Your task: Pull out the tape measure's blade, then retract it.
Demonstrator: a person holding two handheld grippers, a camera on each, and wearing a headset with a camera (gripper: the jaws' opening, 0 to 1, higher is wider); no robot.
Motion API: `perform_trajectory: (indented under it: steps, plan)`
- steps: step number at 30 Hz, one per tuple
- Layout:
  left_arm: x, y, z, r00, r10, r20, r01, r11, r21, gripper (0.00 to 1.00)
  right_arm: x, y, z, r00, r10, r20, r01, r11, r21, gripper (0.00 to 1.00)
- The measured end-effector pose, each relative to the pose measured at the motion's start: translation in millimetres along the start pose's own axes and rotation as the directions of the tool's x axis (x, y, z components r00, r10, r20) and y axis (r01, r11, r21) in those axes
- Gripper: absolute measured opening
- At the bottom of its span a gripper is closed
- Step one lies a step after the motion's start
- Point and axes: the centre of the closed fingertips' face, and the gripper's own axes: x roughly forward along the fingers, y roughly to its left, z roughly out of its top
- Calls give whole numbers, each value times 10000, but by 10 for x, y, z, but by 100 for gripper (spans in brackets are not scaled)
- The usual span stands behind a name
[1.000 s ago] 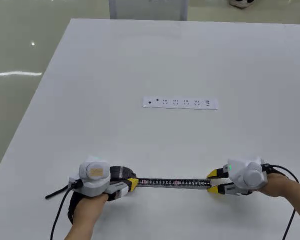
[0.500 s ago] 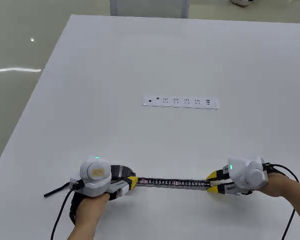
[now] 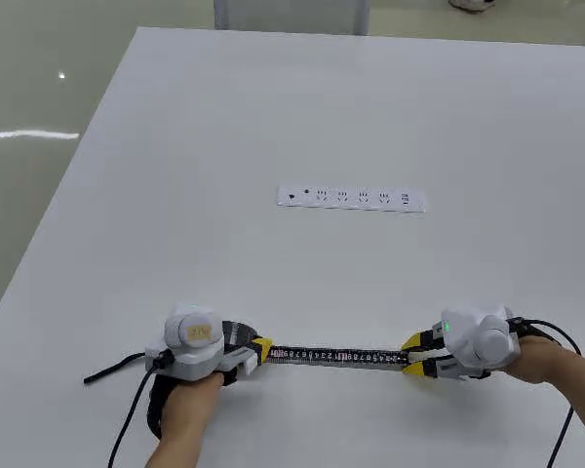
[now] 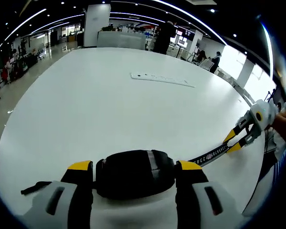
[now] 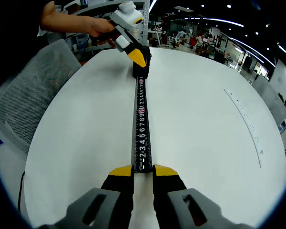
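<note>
on the white surface (image 3: 273, 117), near its front edge, the tape measure (image 4: 133, 172) sits clamped in the left gripper (image 3: 258, 353). its blade (image 5: 142, 119) lies drawn out flat, tip pinched by the right gripper (image 5: 143, 170). pulling looks done; retracting is left.

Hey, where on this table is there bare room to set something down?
Bare: the wide stretch between the power strip and the blade, and the table beyond the strip. Crowded: the near edge, where the left gripper clamps the tape measure and the right gripper pinches the blade.
</note>
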Motion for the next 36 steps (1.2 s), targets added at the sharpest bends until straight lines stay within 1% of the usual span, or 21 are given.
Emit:
perform_trajectory:
  steps: [3,5,7,9,12,17,22,27,31,36]
  plan:
    - [20,-21,6,9999,149,70,-148,9999,-58,67,-4,-7,1,10000,-18,8,18,10000,18,14]
    - [45,-14,-9,9999,167,-9,-167,9997,-175,66,-8,-10,-2,10000,-29,33,29,10000,60,14]
    - [44,-12,-3,9996,283,28,-282,9993,-227,66,-10,-14,-7,10000,-37,44,36,9999,94,14]
    - [62,-3,-21,9991,412,19,-411,9989,-215,67,-10,-13,-6,10000,-32,53,32,9999,104,14]
    - [25,-8,-31,9979,650,-3,-650,9976,-230,67,-10,-12,-4,10000,-36,68,35,9999,131,14]
    - [-10,-22,-41,9953,958,-167,-962,9951,-243,66,-18,-23,-14,10000,-58,26,58,9999,97,14]
    - [-26,-7,-58,9920,1254,-130,-1256,9918,-229,65,-28,-36,-12,9999,-114,-10,114,9999,76,14]
    - [-20,0,-59,9915,1289,-171,-1291,9916,-96,64,-36,-39,-8,9999,-124,-23,124,9999,-6,14]
    - [8,25,-68,9926,1198,-207,-1197,9928,46,63,-46,-35,0,9999,-127,-7,127,9999,-25,14]
    - [1,22,-61,9926,1197,-216,-1195,9928,100,63,-44,-34,-4,9999,-145,-45,144,9998,-108,14]
